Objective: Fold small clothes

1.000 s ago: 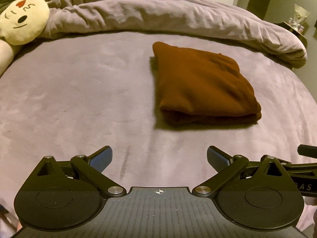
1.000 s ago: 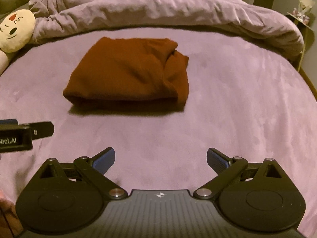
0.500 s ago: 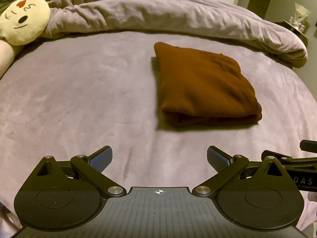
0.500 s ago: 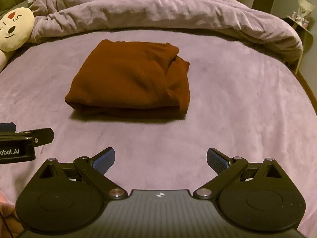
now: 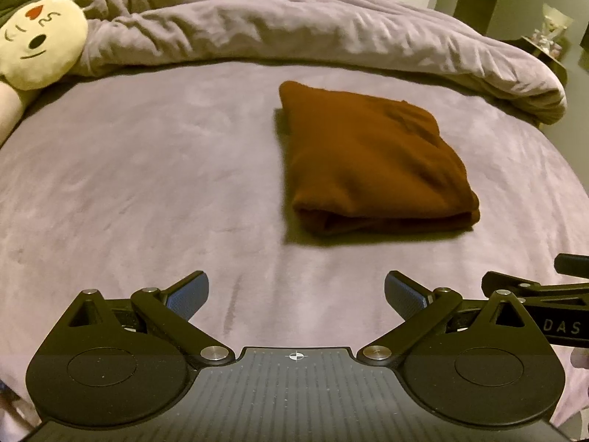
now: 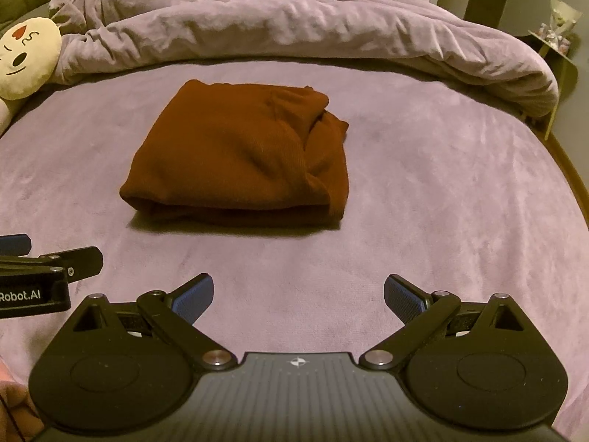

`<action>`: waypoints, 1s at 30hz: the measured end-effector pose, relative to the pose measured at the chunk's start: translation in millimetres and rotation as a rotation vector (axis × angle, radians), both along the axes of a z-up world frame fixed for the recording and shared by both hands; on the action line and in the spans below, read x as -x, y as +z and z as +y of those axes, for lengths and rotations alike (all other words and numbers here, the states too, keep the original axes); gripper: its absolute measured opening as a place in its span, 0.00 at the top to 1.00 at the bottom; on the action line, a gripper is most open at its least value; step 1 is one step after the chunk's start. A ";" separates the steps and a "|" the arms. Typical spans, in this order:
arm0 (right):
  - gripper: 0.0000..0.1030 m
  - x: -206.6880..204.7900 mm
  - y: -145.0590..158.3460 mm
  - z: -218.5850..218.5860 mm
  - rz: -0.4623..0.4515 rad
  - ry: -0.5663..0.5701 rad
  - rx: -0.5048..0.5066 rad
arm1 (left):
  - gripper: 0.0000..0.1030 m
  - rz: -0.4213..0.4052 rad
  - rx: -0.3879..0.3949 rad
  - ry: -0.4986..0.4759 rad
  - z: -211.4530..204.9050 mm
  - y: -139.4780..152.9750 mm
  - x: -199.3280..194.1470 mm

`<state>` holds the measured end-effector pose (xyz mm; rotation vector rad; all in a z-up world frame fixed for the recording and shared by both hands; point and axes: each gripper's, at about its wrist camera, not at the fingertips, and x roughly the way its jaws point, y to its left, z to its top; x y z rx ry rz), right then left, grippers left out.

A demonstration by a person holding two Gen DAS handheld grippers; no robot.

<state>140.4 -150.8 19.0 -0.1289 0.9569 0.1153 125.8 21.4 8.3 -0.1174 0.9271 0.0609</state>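
Note:
A brown garment (image 5: 375, 162) lies folded into a thick rectangle on the purple bed sheet (image 5: 147, 191). In the right wrist view the garment (image 6: 239, 154) sits ahead and a little left, with bunched layers at its right edge. My left gripper (image 5: 296, 294) is open and empty, held back from the garment's near edge. My right gripper (image 6: 298, 294) is open and empty, also short of the garment. Each gripper's body shows at the edge of the other's view.
A rumpled purple duvet (image 5: 294, 25) runs along the far side of the bed. A cream plush toy (image 5: 36, 44) with a face lies at the far left. A small side table (image 6: 556, 40) with objects stands past the bed's right edge.
Both grippers have drawn back slightly from the garment and stayed open. The garment has not moved.

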 end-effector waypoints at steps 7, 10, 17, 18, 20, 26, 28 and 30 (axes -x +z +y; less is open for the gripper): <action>0.04 -0.5 1.1 -1.0 0.004 -0.007 0.002 | 0.00 0.005 0.000 -0.006 -2.1 0.1 0.4; 0.04 -0.2 1.3 -1.5 0.005 -0.008 0.000 | 0.00 0.004 -0.006 -0.010 -2.6 0.1 -0.7; 0.04 0.8 0.9 -2.4 -0.005 -0.004 0.003 | 0.00 -0.010 -0.006 -0.016 -4.2 0.3 1.2; 0.04 1.1 0.8 -2.5 -0.005 -0.006 0.004 | 0.00 -0.011 -0.004 -0.017 -3.7 0.4 1.3; 0.04 0.9 0.3 -3.3 -0.002 -0.006 0.003 | 0.00 -0.014 -0.009 -0.013 -3.6 0.4 1.4; 0.04 0.4 1.5 -4.1 -0.003 -0.007 -0.002 | 0.00 -0.018 -0.003 -0.014 -4.4 1.0 0.4; 0.04 0.7 1.4 -4.6 -0.005 -0.007 -0.005 | 0.00 -0.017 -0.005 -0.015 -4.1 0.8 -0.7; 0.04 0.6 0.7 -5.0 -0.004 -0.009 -0.009 | 0.00 -0.018 -0.012 -0.019 -5.0 0.9 -0.7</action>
